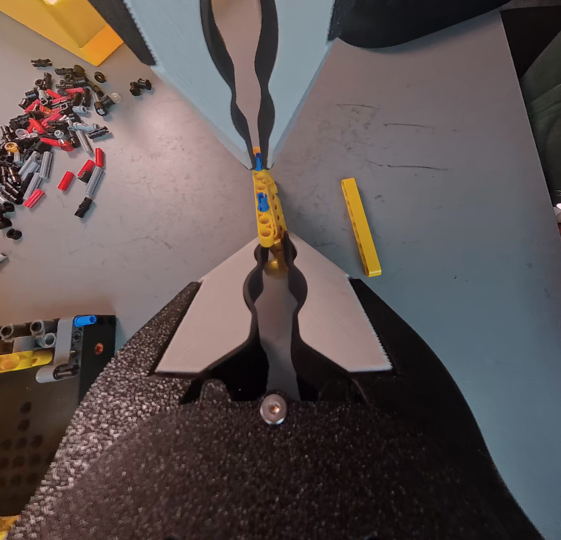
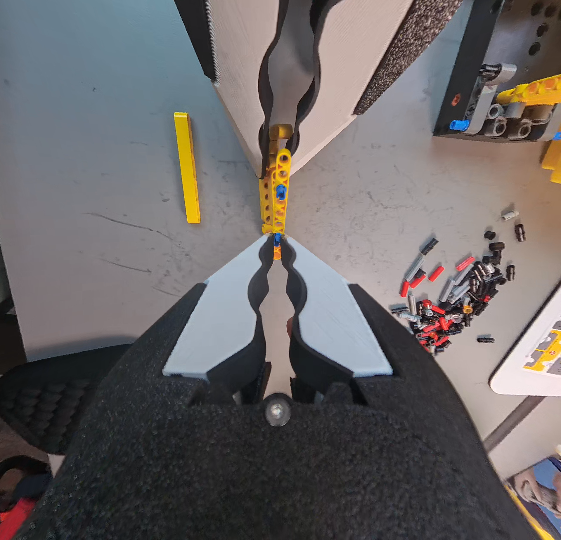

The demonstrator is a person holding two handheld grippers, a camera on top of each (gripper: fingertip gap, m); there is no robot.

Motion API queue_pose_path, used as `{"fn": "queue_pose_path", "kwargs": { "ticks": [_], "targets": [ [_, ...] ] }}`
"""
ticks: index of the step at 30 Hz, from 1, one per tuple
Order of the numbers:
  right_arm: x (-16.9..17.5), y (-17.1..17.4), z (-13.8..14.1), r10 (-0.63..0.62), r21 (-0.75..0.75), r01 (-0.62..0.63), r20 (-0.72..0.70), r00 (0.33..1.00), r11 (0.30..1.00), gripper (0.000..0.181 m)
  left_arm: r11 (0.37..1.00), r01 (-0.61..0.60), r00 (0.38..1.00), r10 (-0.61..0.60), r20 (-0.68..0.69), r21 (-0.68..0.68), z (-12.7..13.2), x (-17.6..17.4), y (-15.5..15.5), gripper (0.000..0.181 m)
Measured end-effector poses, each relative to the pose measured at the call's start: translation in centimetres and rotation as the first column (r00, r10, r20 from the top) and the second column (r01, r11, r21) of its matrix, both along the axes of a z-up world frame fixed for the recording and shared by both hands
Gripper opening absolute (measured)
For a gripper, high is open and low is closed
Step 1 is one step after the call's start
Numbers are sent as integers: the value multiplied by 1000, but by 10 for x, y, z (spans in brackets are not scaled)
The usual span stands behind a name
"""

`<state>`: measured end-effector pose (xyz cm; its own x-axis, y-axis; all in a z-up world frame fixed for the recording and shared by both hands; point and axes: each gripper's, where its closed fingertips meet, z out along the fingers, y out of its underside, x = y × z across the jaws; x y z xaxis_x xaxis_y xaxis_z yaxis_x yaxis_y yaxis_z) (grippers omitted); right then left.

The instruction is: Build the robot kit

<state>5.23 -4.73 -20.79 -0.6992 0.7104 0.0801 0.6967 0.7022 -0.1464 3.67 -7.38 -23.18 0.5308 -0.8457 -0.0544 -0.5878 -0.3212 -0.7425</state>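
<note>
Two grey-fingered grippers are facing each other tip to tip over a scuffed grey tabletop (image 1: 425, 149), the left gripper (image 1: 274, 246) clamping one end and the right gripper (image 2: 275, 238) clamping the other end of a small yellow holed plastic beam assembly with blue pins (image 1: 268, 210), which is hanging between them above the table. The left wrist view is showing a yellow box (image 1: 73, 18) behind a pile of small black, red and grey connector pieces (image 1: 45, 137). Only the right wrist view is taking in a white printed booklet (image 2: 534, 352) at the table's edge, while both are catching a loose long yellow beam (image 2: 187, 167) and a partly built black, grey and yellow model (image 2: 510, 100).
</note>
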Motion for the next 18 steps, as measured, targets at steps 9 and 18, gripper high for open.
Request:
{"fn": "queue_pose_path", "kwargs": {
  "ticks": [9,18],
  "targets": [
    [3,-9,2,26,-72,-21,71,997,997,3,999,-7,1000,8,-21,36,1,0,3,6],
    [3,-9,2,1,-52,3,73,997,999,3,999,8,1000,-8,-20,42,1,1,1,6]
  ]
}}
